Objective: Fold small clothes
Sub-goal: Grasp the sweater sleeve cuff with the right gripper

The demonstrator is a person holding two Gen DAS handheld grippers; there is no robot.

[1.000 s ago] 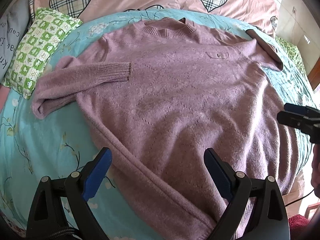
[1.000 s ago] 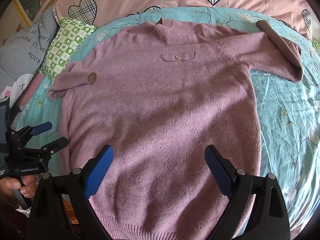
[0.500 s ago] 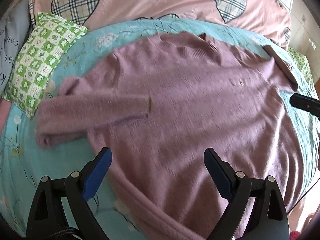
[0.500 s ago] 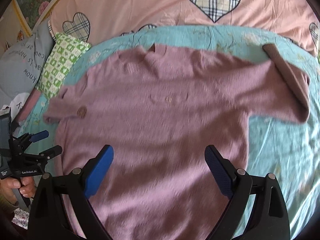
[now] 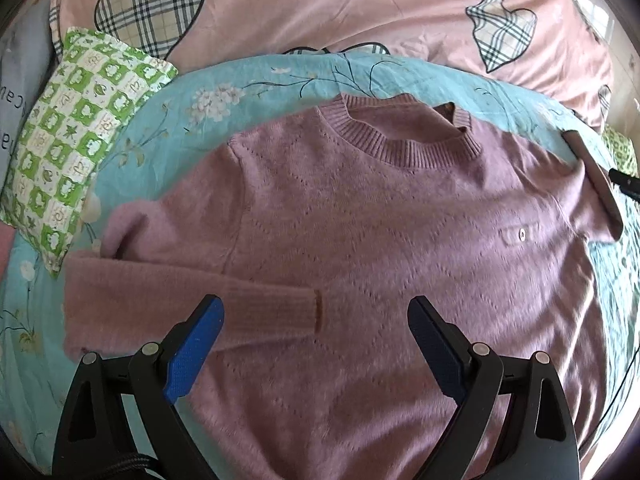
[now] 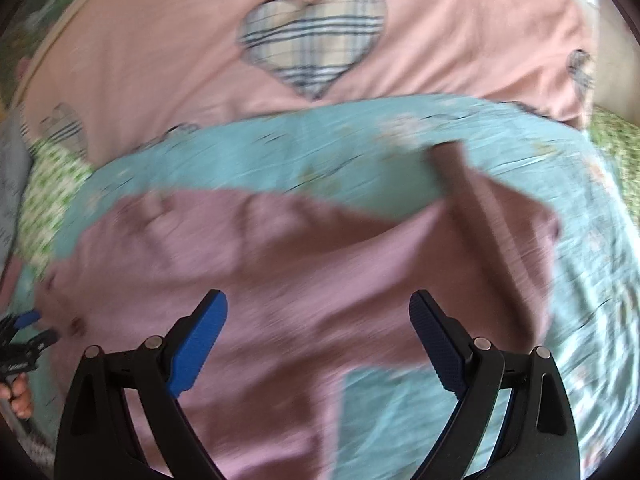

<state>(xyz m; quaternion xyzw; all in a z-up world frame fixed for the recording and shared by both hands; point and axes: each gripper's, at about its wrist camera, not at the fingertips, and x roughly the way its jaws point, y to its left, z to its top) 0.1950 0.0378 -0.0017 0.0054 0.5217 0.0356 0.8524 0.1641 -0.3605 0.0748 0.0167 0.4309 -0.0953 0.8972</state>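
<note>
A mauve knitted sweater (image 5: 380, 248) lies face up on the turquoise floral sheet (image 5: 248, 80), its neck towards the far side. Its left sleeve (image 5: 192, 300) is folded across the body, cuff pointing right. My left gripper (image 5: 316, 344) hovers open just over that cuff and the lower chest, holding nothing. In the blurred right wrist view the sweater (image 6: 280, 280) fills the lower half and its right sleeve (image 6: 500, 248) is bent back, darker inside showing. My right gripper (image 6: 318, 340) is open and empty above the right side of the body.
A green checked pillow (image 5: 76, 136) lies at the left edge of the sheet. A pink quilt with plaid hearts (image 5: 320, 8) covers the far side. The other gripper's tip (image 5: 624, 180) shows at the right edge; the left gripper and a hand (image 6: 20, 360) show at the left.
Both grippers have moved forward along the sweater towards its neck and sleeves. The right view now swings to the right sleeve and is motion-blurred. Both stay open.
</note>
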